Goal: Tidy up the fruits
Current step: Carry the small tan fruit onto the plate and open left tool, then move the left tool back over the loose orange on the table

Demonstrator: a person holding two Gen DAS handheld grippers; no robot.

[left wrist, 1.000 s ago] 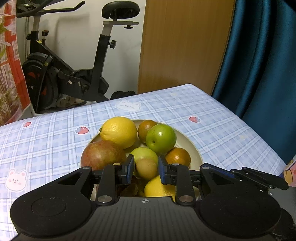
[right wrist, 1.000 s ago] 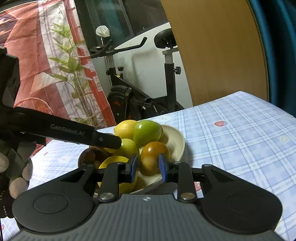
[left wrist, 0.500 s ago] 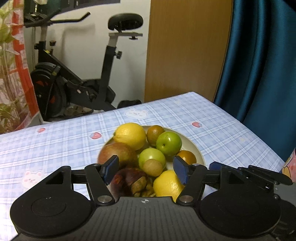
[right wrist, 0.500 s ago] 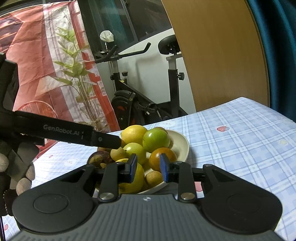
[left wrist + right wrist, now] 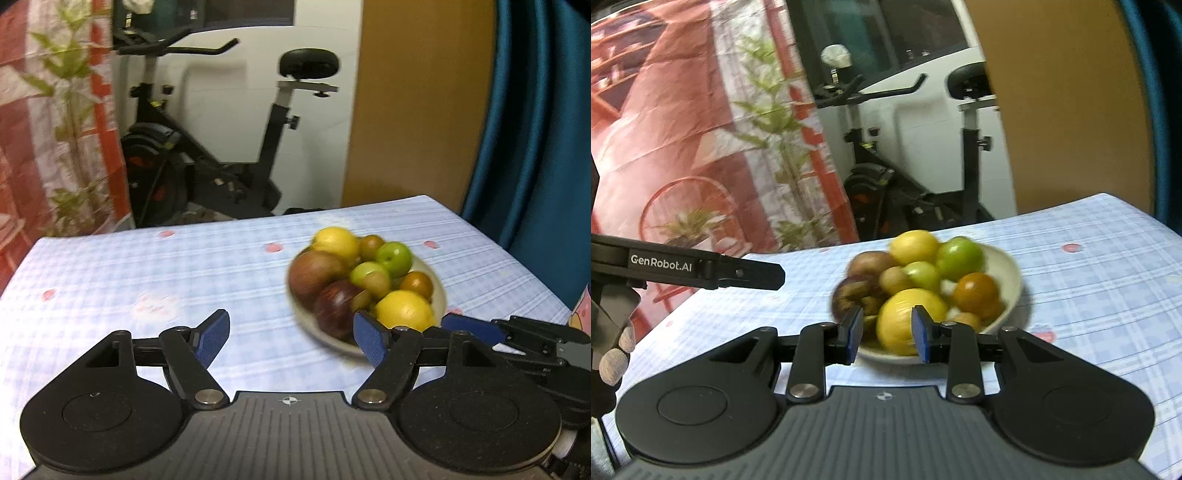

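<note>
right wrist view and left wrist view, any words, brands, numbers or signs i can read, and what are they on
"GenRobot.AI", in white letters on the black side of the left gripper, seen in the right wrist view.
Tablecloth: only small pink and white printed motifs, blurred, no words.
Pink item at the right edge: printed, too cut off to read.
Nothing else carries readable text.

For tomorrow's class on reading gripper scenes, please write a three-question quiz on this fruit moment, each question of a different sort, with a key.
1. True or false: the left gripper holds a fruit.
2. Multiple choice: the fruits lie in A) a basket, B) the bowl, C) a box.
3. How many lemons show in the bowl?

Key
1. False: its jaws are opening with only tablecloth between them.
2. B.
3. Two: a far lemon and a near lemon, which sits just beyond the right gripper.
</note>
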